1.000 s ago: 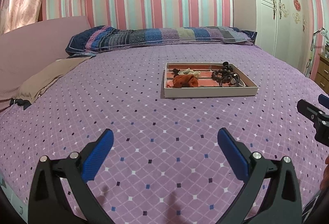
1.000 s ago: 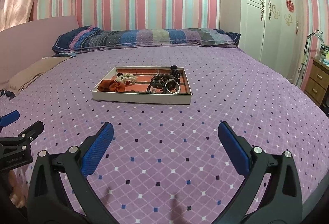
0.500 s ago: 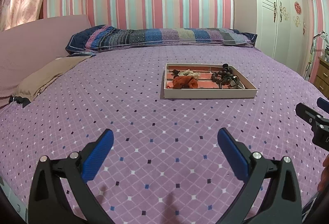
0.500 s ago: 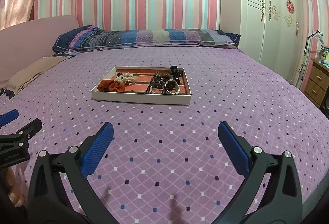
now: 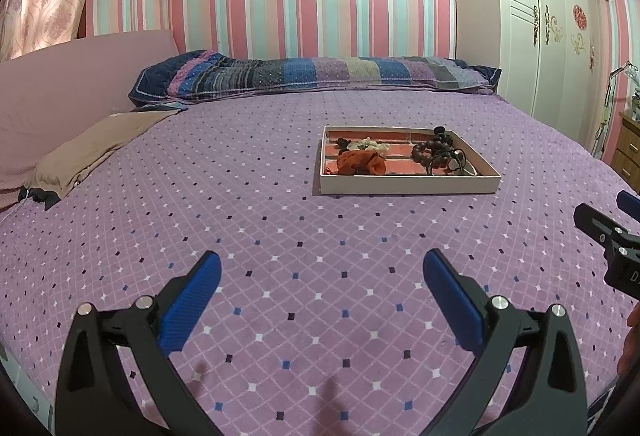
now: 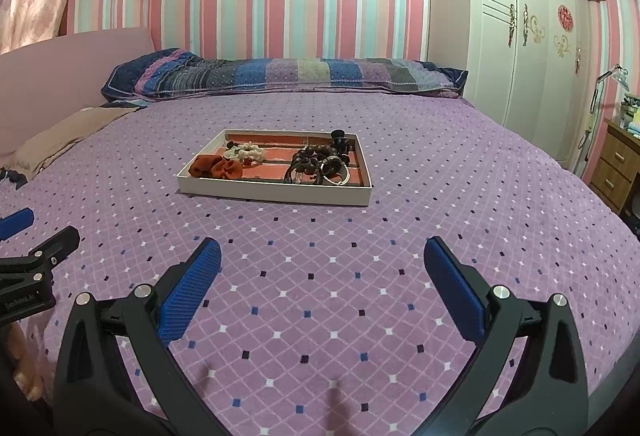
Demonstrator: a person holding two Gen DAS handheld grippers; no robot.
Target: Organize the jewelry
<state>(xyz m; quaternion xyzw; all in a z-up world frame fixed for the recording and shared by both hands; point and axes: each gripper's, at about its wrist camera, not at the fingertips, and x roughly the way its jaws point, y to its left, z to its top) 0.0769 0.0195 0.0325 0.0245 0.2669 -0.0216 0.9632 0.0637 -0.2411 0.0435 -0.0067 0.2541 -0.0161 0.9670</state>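
Note:
A shallow white tray with a red lining lies on the purple bedspread; it also shows in the right wrist view. In it lie an orange scrunchie, a cream bead piece, dark wooden bead bracelets and a silver bangle. My left gripper is open and empty, well short of the tray. My right gripper is open and empty, also short of the tray.
The purple patterned bed fills the view. A striped pillow lies at the far end, a tan cloth at the left. A white wardrobe and a wooden drawer unit stand at the right.
Both grippers have drifted slightly, with the tray sitting a little lower in the left wrist view. Both stay open and empty.

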